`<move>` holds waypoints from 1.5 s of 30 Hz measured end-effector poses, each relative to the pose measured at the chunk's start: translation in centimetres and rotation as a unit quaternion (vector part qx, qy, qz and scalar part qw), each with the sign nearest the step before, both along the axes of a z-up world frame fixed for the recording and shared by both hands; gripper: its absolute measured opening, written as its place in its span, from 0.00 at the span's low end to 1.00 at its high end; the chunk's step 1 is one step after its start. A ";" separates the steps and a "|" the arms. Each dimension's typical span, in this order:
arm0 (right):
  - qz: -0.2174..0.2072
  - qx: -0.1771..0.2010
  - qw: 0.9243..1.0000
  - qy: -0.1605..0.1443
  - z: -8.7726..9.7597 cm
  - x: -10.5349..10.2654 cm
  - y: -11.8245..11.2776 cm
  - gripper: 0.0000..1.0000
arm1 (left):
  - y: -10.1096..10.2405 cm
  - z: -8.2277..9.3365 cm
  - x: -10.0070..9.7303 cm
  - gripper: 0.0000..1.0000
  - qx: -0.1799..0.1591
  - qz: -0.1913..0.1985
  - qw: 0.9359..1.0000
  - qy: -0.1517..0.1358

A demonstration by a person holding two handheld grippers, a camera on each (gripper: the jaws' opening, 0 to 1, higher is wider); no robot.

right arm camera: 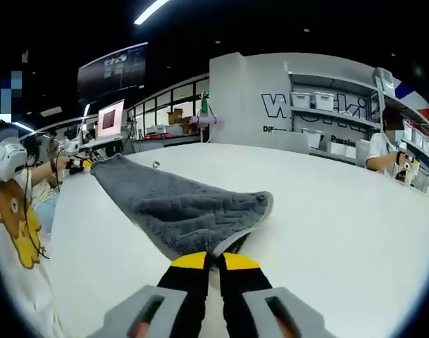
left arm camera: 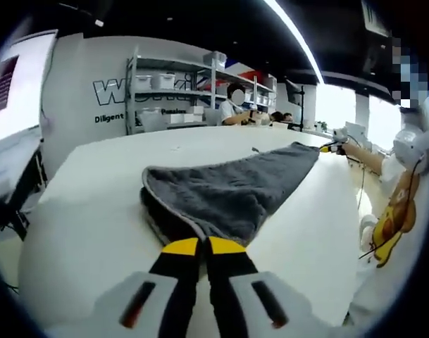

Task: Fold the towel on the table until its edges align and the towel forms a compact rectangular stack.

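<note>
A grey towel (left arm camera: 232,186) lies stretched across a white table (left arm camera: 94,211), held up at two opposite corners. The left gripper (left arm camera: 202,246), yellow-tipped, is clamped on the near corner in its view. The right gripper (right arm camera: 213,260) is clamped on the other corner (right arm camera: 225,243). Shelves with white boxes (left arm camera: 168,88) stand beyond the table, and a seated person (right arm camera: 383,151) is at its far side.

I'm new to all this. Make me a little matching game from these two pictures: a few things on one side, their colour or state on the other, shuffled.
Things:
1. towel
2. table
3. left tongs
4. shelving

Descriptions:
A. white, bare top
B. shut on a towel corner, yellow tips
C. grey, stretched out
D. holds white boxes by the wall

Pairs: 1-C, 2-A, 3-B, 4-D
</note>
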State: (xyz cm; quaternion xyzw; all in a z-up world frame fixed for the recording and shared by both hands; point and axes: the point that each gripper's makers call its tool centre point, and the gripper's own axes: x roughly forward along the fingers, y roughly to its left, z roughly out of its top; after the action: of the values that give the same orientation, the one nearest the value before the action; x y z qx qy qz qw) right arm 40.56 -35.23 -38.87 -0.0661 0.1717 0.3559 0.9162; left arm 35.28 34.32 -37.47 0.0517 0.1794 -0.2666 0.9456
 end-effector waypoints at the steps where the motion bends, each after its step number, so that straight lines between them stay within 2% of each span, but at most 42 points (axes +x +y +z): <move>1: -0.001 -0.005 1.000 -0.003 0.0 -0.1 0.0 0.06 | 0.2 0.3 -0.1 0.05 0.000 0.004 1.000 -0.005; 5: -0.015 -0.016 1.000 -0.015 0.4 0.2 -0.6 0.05 | 1.2 1.5 -0.3 0.04 -0.001 0.021 0.999 -0.028; 8: -0.033 -0.021 0.999 -0.018 0.5 0.4 -1.5 0.05 | 2.3 1.8 -0.7 0.03 0.004 0.037 0.999 -0.033; 13: -0.044 -0.018 0.999 -0.024 0.7 0.4 -2.0 0.05 | 3.0 1.0 -2.1 0.03 0.010 0.039 0.999 -0.022; 19: -0.041 -0.027 0.999 -0.012 -0.1 0.4 -2.0 0.04 | 3.1 -1.0 -3.3 0.03 0.046 0.036 0.998 -0.002; 31: -0.038 -0.015 0.999 -0.005 -0.1 -0.4 -1.5 0.05 | 3.0 -0.6 -2.9 0.04 0.025 0.042 0.999 -0.008; 38: -0.035 -0.015 0.999 -0.009 -0.1 -0.6 -1.2 0.16 | 2.7 -0.4 -2.9 0.07 0.012 0.047 0.999 -0.012; 41: -0.039 -0.014 0.999 -0.020 0.6 -0.7 -1.3 0.22 | 2.9 0.1 -3.1 0.11 0.015 0.048 0.999 -0.020; 45: -0.046 -0.011 0.998 -0.033 1.7 -1.2 -1.5 0.25 | 3.1 1.1 -3.5 0.15 0.008 0.053 0.998 -0.027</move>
State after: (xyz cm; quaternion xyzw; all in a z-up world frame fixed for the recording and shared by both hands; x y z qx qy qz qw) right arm 39.34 -36.69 -37.19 -0.0794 0.1483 0.3091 0.9360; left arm 31.80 37.44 -36.37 0.0566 0.1580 -0.2133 0.9625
